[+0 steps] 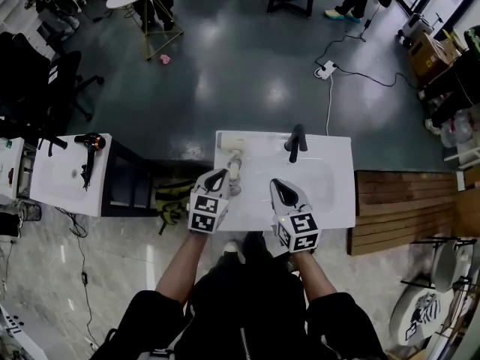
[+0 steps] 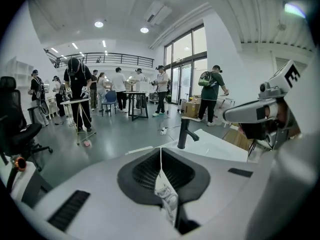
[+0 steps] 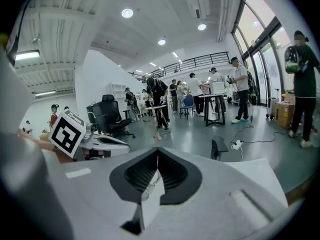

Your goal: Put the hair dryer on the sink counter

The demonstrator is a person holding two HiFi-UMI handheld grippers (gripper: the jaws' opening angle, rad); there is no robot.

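A cream hair dryer (image 1: 233, 153) lies on the white sink counter (image 1: 337, 193), left of the black faucet (image 1: 296, 142), its handle pointing toward me. My left gripper (image 1: 220, 174) hovers just near its handle end, jaws shut with nothing between them; in the left gripper view (image 2: 160, 151) the dryer is hidden and only the faucet (image 2: 184, 133) shows ahead. My right gripper (image 1: 279, 184) is held over the basin's front, jaws also shut and empty (image 3: 158, 154). A second, black hair dryer (image 1: 91, 144) lies on a separate white counter (image 1: 56, 193) at the far left.
Brown wooden boards (image 1: 405, 205) adjoin the sink counter's right side. A black office chair (image 1: 45, 88) stands at the left. A power strip with its cable (image 1: 325, 69) lies on the floor beyond the counter. People stand around tables farther back (image 2: 80, 91).
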